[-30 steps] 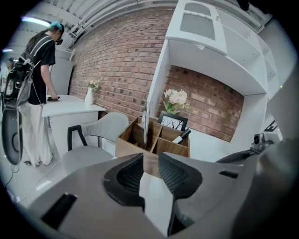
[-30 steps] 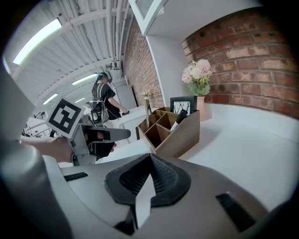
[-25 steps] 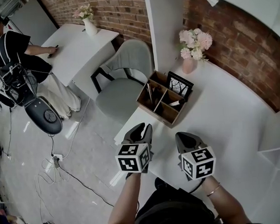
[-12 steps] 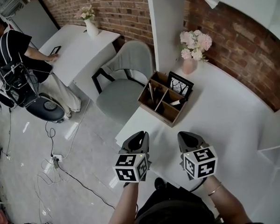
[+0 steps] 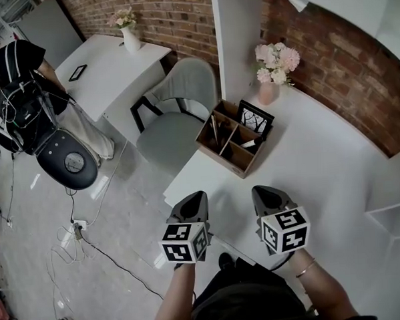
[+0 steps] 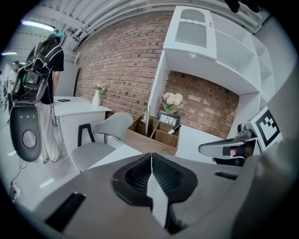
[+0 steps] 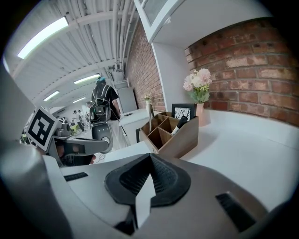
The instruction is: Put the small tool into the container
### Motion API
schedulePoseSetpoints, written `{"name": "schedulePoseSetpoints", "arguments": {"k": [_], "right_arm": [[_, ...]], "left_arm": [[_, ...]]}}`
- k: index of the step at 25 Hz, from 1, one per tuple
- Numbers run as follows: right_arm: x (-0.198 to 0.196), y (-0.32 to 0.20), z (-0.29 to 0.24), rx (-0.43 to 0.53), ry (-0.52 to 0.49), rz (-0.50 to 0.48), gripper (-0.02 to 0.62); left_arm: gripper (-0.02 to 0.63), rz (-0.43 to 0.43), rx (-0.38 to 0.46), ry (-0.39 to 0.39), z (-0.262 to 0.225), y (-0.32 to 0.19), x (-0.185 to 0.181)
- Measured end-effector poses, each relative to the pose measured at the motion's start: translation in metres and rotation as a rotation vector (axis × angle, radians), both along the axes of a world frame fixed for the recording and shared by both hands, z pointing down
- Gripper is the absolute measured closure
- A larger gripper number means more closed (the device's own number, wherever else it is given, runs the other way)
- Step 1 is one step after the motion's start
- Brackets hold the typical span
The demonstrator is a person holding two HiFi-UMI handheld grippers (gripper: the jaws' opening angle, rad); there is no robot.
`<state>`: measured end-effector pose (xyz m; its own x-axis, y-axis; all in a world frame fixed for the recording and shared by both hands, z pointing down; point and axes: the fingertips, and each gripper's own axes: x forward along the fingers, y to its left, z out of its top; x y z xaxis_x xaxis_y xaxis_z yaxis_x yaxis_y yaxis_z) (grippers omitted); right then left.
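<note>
The small dark pen-shaped tool (image 7: 180, 125) leans in the brown wooden divided box (image 7: 182, 138) on the white table (image 7: 243, 154), in the compartment beside the black-framed picture (image 7: 183, 111). The box wall hides its lower end, and I cannot make out what kind of tool it is. My left gripper (image 6: 151, 154) has just been closing, and its jaws now meet on nothing. My right gripper (image 7: 150, 156) is likewise pressed together and empty. Both sit well apart from the box.
</note>
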<state>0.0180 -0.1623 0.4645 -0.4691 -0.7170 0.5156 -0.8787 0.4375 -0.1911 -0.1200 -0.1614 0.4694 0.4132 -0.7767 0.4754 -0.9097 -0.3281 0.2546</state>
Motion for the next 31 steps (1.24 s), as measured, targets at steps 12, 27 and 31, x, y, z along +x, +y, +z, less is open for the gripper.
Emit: {"name": "schedulePoseSetpoints", "arguments": {"k": [12, 27, 31], "right_arm": [[0.003, 0.007, -0.010, 0.031, -0.005, -0.008, 0.592], [0.005, 0.020, -0.012, 0.038, -0.014, -0.015, 0.592], [0.008, 0.023, -0.011, 0.041, -0.002, -0.016, 0.592]], "left_arm": [[0.594, -0.009, 0.007, 0.007, -0.004, 0.009, 0.002], [0.594, -0.020, 0.013, 0.009, -0.007, 0.022, 0.008], [0.594, -0.007, 0.023, -0.012, -0.010, 0.024, 0.010]]}}
